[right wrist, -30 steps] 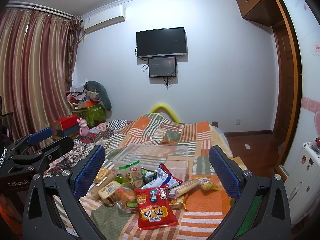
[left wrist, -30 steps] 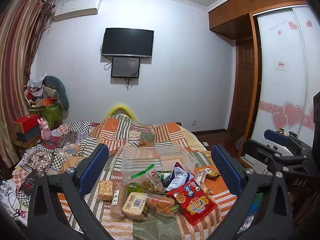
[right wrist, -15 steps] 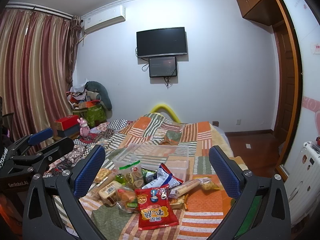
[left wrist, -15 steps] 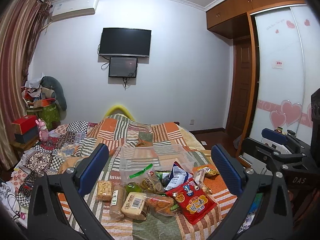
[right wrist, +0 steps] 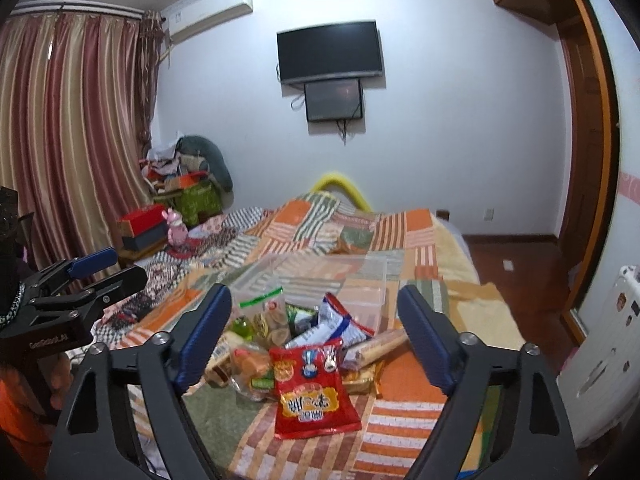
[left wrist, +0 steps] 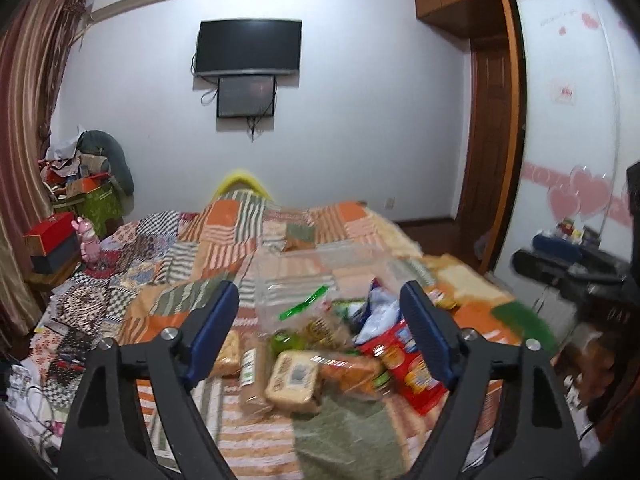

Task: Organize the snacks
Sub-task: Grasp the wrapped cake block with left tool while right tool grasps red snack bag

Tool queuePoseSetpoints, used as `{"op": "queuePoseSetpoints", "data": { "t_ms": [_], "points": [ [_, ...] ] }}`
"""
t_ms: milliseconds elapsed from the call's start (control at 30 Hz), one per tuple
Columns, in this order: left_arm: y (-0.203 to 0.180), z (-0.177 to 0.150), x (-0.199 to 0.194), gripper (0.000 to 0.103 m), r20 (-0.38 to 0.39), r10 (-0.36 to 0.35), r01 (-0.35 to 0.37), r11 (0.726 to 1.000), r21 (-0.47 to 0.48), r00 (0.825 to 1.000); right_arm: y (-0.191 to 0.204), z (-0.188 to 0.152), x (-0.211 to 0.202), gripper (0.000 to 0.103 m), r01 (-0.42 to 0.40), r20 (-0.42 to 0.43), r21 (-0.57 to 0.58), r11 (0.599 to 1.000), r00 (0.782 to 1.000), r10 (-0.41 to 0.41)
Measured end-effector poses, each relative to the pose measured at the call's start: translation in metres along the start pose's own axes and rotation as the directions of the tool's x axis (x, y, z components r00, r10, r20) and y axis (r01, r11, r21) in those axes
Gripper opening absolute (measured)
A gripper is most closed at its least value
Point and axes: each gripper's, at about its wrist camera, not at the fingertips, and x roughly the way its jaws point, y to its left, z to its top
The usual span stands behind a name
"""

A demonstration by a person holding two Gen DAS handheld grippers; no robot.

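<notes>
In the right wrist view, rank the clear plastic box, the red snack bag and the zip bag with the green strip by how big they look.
1. clear plastic box, though farthest
2. red snack bag, nearest, so flattered
3. zip bag with the green strip

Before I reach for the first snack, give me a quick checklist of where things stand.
1. Left gripper free of load: ok, jaws closing, nothing between them.
2. Right gripper free of load: ok, jaws closing, nothing pinched.
3. Clear plastic bin reachable: ok, it sits on the quilt just behind the snack pile; no lid visible, contents cannot tell.
4. Red snack bag accessible: ok, nearest item, lying flat at the front of the pile.
5. Left view sharp enough to aim: not ok, the snacks are motion-blurred.
6. Grippers apart: ok, each shows at the edge of the other's view.
</notes>
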Motion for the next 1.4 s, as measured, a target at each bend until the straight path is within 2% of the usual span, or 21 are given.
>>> {"op": "queuePoseSetpoints", "data": {
  "t_ms": [167,300,467,567,667,733,933,1067,1300,1400],
  "points": [
    [0.022,-0.017,0.027,0.071,-0.083,0.013,-0.015,1.0,-0.024,0.996,-0.009,-0.013,0.021,0.072,0.003,-0.09,0.001,1.0,0.996,-0.003],
    [0.038,-0.034,0.05,0.07,-0.206,0.009,-0.019,0.999,-0.042,0.979,-0.016,-0.025,0.039,0.072,0.003,-0.165,0.018,1.0,0.986,0.0],
    [0.037,-0.056,0.08,0.07,-0.332,-0.024,0.002,0.998,-0.065,0.943,-0.022,-0.04,0.063,0.072,-0.021,-0.26,0.046,0.999,0.965,0.032],
    [0.039,-0.068,0.097,0.07,-0.38,-0.031,0.013,0.999,-0.051,0.924,-0.02,-0.048,0.074,0.072,-0.028,-0.308,0.057,0.998,0.95,0.044],
    [0.037,-0.08,0.113,0.07,-0.43,-0.068,0.037,0.996,-0.08,0.9,-0.019,-0.055,0.088,0.072,-0.03,-0.356,0.076,0.997,0.933,0.055],
    [0.037,-0.084,0.12,0.067,-0.446,-0.087,0.053,0.995,-0.088,0.891,-0.017,-0.059,0.096,0.072,-0.041,-0.381,0.084,0.996,0.922,0.07],
    [0.03,-0.091,0.141,0.066,-0.466,-0.103,0.089,0.995,-0.053,0.879,-0.012,-0.07,0.115,0.072,-0.063,-0.441,0.096,0.993,0.892,0.099],
    [0.026,-0.1,0.151,0.066,-0.488,-0.127,0.101,0.992,-0.08,0.863,-0.01,-0.074,0.125,0.072,-0.08,-0.474,0.108,0.991,0.872,0.123],
    [0.026,-0.111,0.168,0.066,-0.5,-0.133,0.101,0.991,-0.092,0.856,-0.005,-0.081,0.138,0.076,-0.099,-0.507,0.105,0.989,0.851,0.139],
    [0.027,-0.112,0.175,0.065,-0.501,-0.126,0.1,0.992,-0.079,0.856,-0.003,-0.082,0.139,0.074,-0.099,-0.502,0.092,0.991,0.855,0.132]
  ]
}}
